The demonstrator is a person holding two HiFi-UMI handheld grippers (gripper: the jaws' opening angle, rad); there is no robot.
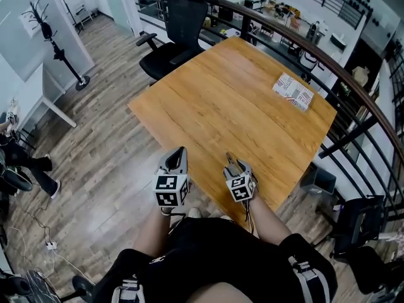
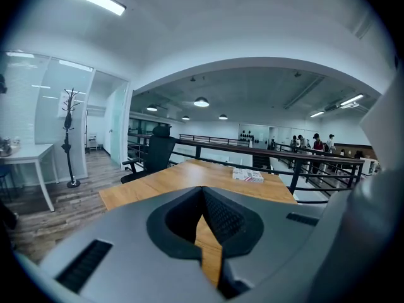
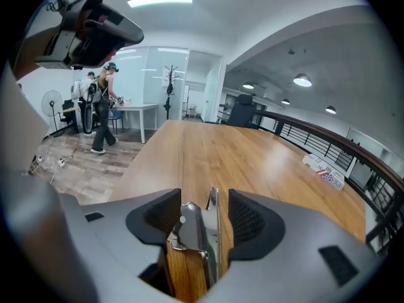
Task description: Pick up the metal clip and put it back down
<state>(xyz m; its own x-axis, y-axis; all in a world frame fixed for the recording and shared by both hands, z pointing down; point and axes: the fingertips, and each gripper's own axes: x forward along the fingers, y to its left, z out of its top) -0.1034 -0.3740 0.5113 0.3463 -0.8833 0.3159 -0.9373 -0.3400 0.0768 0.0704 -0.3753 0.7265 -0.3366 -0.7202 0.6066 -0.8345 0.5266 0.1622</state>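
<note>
The metal clip stands upright between the jaws of my right gripper. Its left handle lies against the left pad, while a narrow gap shows between its right plate and the right pad. In the head view the right gripper hovers over the near edge of the wooden table. My left gripper is just left of it, over the table's near corner, its fingertips meeting in a point with nothing between them.
A small printed box lies at the table's far right corner. A black office chair stands at the far left side and a black railing runs behind the table. People stand at a white desk.
</note>
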